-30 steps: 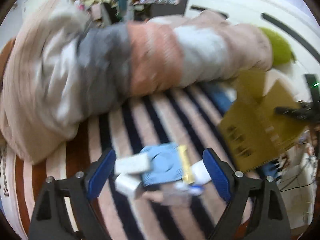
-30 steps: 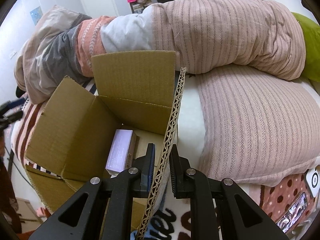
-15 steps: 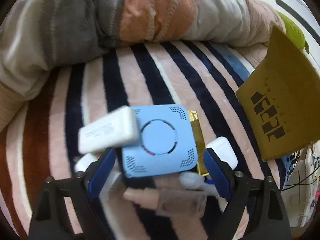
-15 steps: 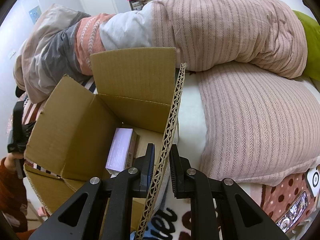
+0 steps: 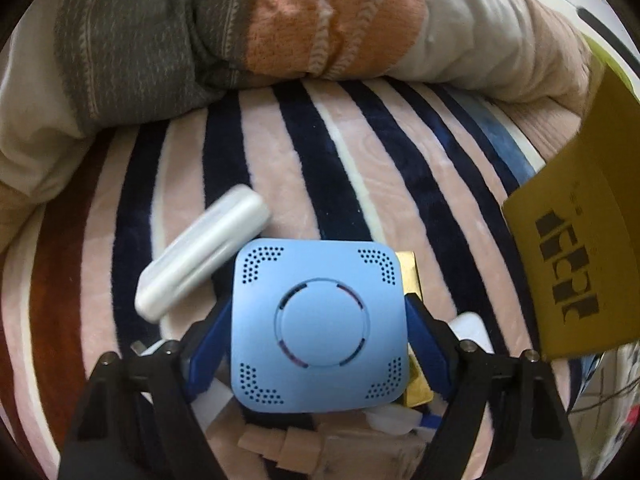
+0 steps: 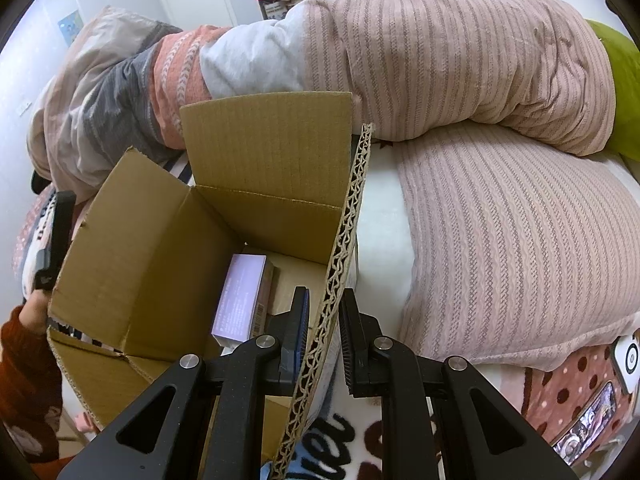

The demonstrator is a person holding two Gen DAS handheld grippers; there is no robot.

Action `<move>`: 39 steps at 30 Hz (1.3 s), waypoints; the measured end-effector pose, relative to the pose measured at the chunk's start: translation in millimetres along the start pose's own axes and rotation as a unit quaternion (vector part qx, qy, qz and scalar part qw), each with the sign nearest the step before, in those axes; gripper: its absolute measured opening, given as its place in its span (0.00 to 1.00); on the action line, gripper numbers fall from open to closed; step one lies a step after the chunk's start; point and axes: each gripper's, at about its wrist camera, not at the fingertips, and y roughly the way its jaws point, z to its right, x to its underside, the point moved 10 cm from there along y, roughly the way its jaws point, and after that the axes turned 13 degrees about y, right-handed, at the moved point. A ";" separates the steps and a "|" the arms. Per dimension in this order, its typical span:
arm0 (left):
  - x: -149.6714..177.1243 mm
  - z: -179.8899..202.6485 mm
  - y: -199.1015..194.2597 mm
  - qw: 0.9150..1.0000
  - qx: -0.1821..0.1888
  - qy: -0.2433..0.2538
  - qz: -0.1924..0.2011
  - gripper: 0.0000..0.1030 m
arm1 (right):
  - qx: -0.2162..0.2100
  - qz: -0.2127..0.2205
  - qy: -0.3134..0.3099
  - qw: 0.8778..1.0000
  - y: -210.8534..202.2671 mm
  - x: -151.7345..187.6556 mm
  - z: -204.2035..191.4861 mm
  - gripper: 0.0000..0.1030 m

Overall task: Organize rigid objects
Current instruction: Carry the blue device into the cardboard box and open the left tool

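In my left wrist view the left claw (image 5: 318, 336) is low over the striped plush blanket (image 5: 360, 184) on the bed. Its blue pads stand on both sides of the pale blue square plastic device with rounded corners (image 5: 320, 332), and the jaws are closing; I cannot tell if the pads already press on it. The device lies flat in the lower middle of the frame, its round face up toward the camera, and it has no clear long axis. The white oblong plastic case (image 5: 200, 260) lies just to its upper left, its long axis running from lower left to upper right. A gold flat piece (image 5: 410, 280) shows from under the device's right edge.

Half a second ago the device sat ahead of the pads; now it is between them.

In my right wrist view the right claw (image 6: 324, 334) is pinching the corrugated wall of the brown cardboard box (image 6: 160, 248), same as before. A lilac carton (image 6: 240, 296) lies inside, long axis pointing away from the camera.
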 end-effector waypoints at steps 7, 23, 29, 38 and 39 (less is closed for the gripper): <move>-1.5 12.0 -23.7 0.999 0.035 -0.026 0.027 0.77 | 0.001 0.000 0.000 1.000 -0.6 0.1 -0.2 0.10; -110.9 112.1 -188.1 0.982 0.048 0.071 0.167 0.78 | 0.005 0.000 -0.002 1.000 -1.1 0.1 -1.7 0.10; -135.1 180.4 -157.8 0.984 0.095 0.097 0.115 0.78 | 0.008 0.001 -0.002 1.000 -0.6 -0.5 -3.0 0.10; -131.4 229.5 -97.6 0.985 0.106 0.128 0.035 0.78 | 0.012 0.000 -0.010 1.000 -0.4 -0.2 -3.5 0.10; -131.0 230.4 -94.8 0.986 0.105 0.129 0.032 0.78 | 0.010 0.000 -0.009 1.000 -0.6 0.4 -3.9 0.12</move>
